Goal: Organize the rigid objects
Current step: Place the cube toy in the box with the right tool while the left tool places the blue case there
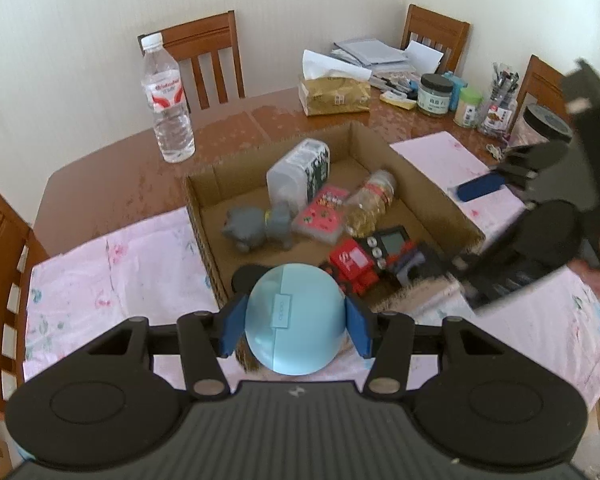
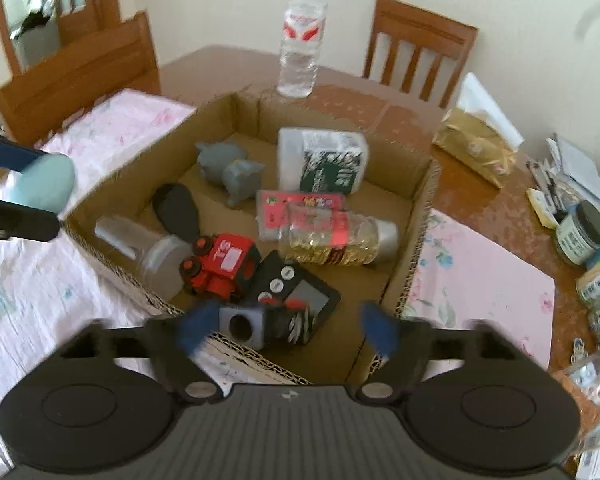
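Over the near-left corner of the cardboard box (image 1: 436, 184), the left tool (image 1: 296, 322) is pinching a pale blue egg-shaped case (image 1: 296, 320) between its blue pads, one pad on each flank, seam running straight away from the camera. Case is sitting just above the box's near rim, so the drop spot is lying ahead of and below it; the open floor patch beside the grey toy animal (image 1: 258, 226) is looking like the nearest free landing, judging from here. Long axis of the box is running away from the left tool toward the water bottle (image 1: 166, 96) on the desk (image 1: 112, 168).

Right tool (image 2: 288, 330) is standing spread wide, nothing pressed between the pads; a dark toy block with a round hole (image 2: 242, 326) is lying just past its left pad, inside the near box edge by the black timer (image 2: 296, 288). Frame is blurry there, contact unclear. Red toy truck (image 2: 220, 266), clear jar (image 2: 158, 254), gold-filled bottle (image 2: 336, 238) and white tub (image 2: 322, 160) are already lying inside.

Left tool is the one loaded, so the next placement is probably turning on it moving forward and down.
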### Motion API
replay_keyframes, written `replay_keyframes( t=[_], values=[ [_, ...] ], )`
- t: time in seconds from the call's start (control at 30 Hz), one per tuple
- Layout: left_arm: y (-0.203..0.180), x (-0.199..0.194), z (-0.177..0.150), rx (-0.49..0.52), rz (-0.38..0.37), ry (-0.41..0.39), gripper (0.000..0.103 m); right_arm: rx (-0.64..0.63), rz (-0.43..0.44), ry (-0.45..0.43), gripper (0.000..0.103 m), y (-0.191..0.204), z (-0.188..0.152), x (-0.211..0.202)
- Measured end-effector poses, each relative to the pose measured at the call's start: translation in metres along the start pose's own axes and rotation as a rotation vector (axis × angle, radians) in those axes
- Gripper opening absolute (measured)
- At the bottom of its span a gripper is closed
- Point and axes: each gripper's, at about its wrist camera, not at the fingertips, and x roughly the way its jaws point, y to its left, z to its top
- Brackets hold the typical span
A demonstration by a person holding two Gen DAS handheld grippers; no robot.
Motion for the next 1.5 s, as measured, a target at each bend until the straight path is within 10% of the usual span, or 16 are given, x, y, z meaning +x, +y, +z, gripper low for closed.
replay_keyframes(
  t=[0.77, 0.9, 1.5],
  values=[
    [-0.004, 0.107, 0.044, 0.013, -0.041, 0.066, 0.053, 0.193, -0.046, -0.036, 0.103, 0.003, -0.011, -0.044],
    [-0.003, 0.097, 0.049, -0.012, 0.014, -0.005, 0.100, 0.200, -0.047, -0.039, 0.103, 0.003, -0.011, -0.045],
    [-0.001, 0.005, 0.031, -0.124, 0.156, -0.203, 0.103, 0.244, -0.118, -0.009, 0.103, 0.007, -0.006, -0.049]
  ],
)
